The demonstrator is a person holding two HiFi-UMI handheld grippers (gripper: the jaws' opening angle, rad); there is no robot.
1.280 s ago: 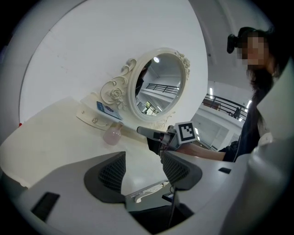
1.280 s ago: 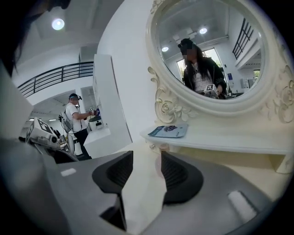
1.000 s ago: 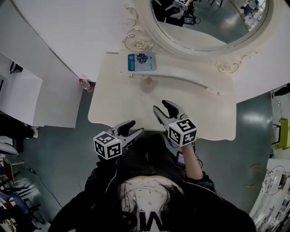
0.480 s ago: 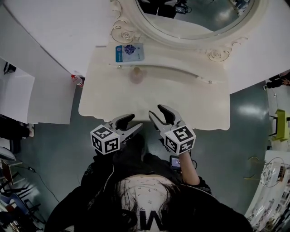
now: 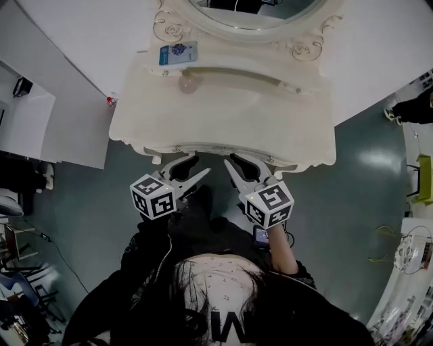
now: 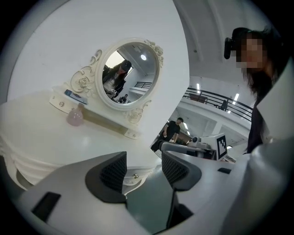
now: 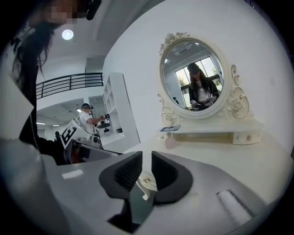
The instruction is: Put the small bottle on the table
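The small, round, pale-pink bottle (image 5: 188, 84) stands on the cream carved desk (image 5: 270, 115), just below the shelf under the oval mirror (image 5: 252, 13) and well apart from both tools. Within the last second the person has backed away. The right tongs (image 5: 247, 166), earlier over the desktop, now hang off its front edge, closing on nothing. The left tongs (image 5: 190, 169) stand apart, empty. The placing looks done.

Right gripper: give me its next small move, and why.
Probably finish closing on the small knob. The right gripper has its jaws closing with that knob on the front of the table between them, seemingly not yet pressing it.
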